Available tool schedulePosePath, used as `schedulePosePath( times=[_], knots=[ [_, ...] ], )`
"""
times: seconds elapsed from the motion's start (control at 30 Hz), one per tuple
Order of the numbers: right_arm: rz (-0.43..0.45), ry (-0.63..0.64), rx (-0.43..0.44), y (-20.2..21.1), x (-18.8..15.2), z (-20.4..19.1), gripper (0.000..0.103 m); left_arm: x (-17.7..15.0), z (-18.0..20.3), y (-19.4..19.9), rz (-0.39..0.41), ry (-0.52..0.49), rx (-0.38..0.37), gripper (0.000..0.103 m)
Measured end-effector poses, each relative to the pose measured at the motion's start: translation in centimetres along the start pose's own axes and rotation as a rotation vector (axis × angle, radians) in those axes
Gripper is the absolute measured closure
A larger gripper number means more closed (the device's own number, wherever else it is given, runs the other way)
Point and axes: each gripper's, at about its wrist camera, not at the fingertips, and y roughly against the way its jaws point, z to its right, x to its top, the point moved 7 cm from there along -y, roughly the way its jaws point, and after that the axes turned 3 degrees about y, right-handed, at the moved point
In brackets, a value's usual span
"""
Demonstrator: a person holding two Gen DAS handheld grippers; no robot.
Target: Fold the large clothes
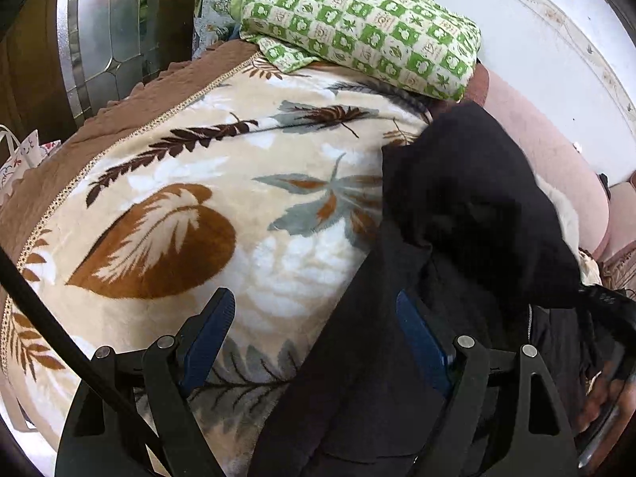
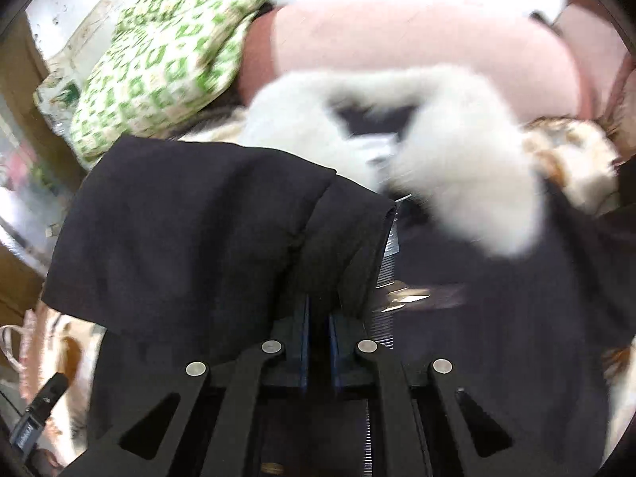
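A large black jacket (image 1: 469, 214) with a white fur collar (image 2: 457, 167) lies on a leaf-patterned blanket (image 1: 222, 198). My left gripper (image 1: 314, 310) is open, low over the blanket; its right finger rests by the jacket's left edge. My right gripper (image 2: 318, 314) is shut on a fold of the black jacket (image 2: 198, 214) and holds it lifted over the rest of the garment. A zipper (image 2: 387, 262) runs beside the held fold. The right wrist view is blurred.
A green checked pillow (image 1: 357, 24) lies at the far end of the bed. Pink cushions (image 1: 552, 159) sit to the right along a white wall. A brown bed cover edge (image 1: 131, 107) and a glass-panelled door (image 1: 111, 28) are at the left.
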Motion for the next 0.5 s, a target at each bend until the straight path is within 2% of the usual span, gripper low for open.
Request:
schedulePosePath(
  times=[0.17, 0.3, 0.4, 0.5],
  knots=[
    [-0.003, -0.046, -0.128, 1.7, 0.0, 6.9, 0.095, -0.4, 0.2, -0.4, -0.012, -0.009, 0.008, 0.021],
    [-0.028, -0.112, -0.195, 1.9, -1.0, 12.3, 0.095, -1.0, 0.9, -0.9, -0.022, -0.033, 0.015, 0.021],
    [-0.065, -0.159, -0.209, 0.7, -2.0, 14.6, 0.095, -1.7, 1.6, -1.5, -0.036, -0.063, 0.024, 0.021],
    [-0.088, -0.18, -0.207, -0.8, -3.1, 14.8, 0.095, -2.4, 2.4, -2.0, -0.053, -0.1, 0.032, 0.021]
  ],
)
